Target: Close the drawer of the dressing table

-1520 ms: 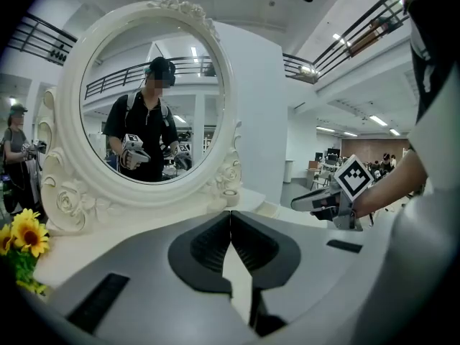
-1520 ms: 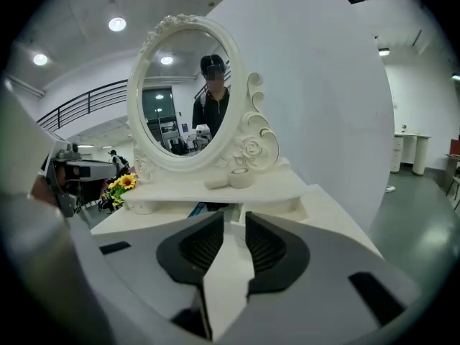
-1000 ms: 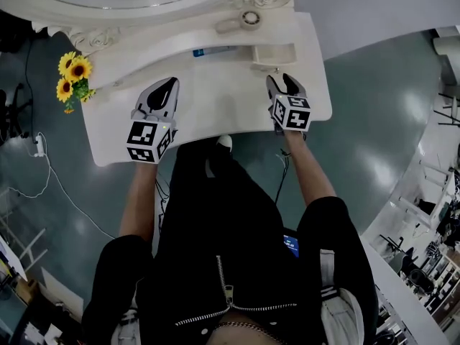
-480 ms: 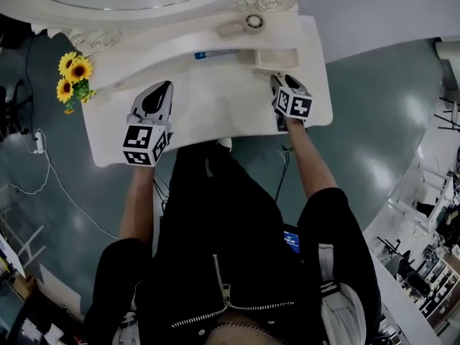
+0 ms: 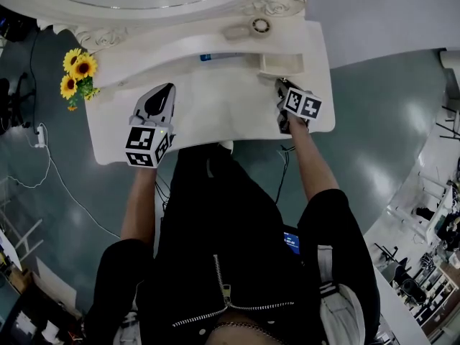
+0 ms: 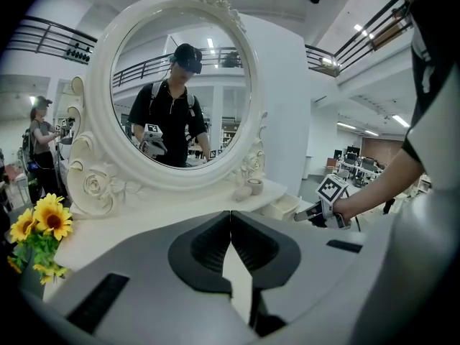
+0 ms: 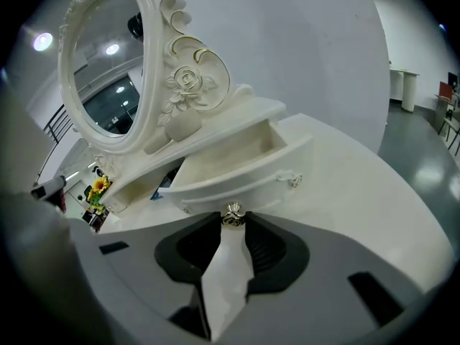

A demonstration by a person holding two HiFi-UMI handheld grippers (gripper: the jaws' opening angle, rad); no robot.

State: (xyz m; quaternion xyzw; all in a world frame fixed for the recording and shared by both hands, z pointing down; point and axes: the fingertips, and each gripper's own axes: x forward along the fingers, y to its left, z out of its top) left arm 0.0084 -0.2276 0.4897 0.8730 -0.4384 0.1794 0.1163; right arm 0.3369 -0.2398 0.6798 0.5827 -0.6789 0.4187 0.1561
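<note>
One open drawer (image 7: 237, 160), long axis across table (image 7: 374, 192), front toward R claw (image 7: 232, 220) just closing on its knob (image 7: 231, 212); L claw (image 6: 230, 218) shut

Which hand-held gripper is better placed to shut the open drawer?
The right hand-held gripper: its jaws have just been closing on the knob of the drawer, at their tips. The left hand-held gripper hangs shut over the tabletop, apart from it.

The left gripper (image 5: 164, 92) hangs over the front left of the tabletop (image 5: 215, 103), pointing slightly downward, its jaws closed together on nothing; the left forearm (image 5: 140, 200) reaches straight ahead. The right gripper (image 5: 283, 87), by the right front corner, tilts more steeply; its jaws have just been closing and seem to pinch the drawer knob (image 7: 231, 213) at their tips.
</note>
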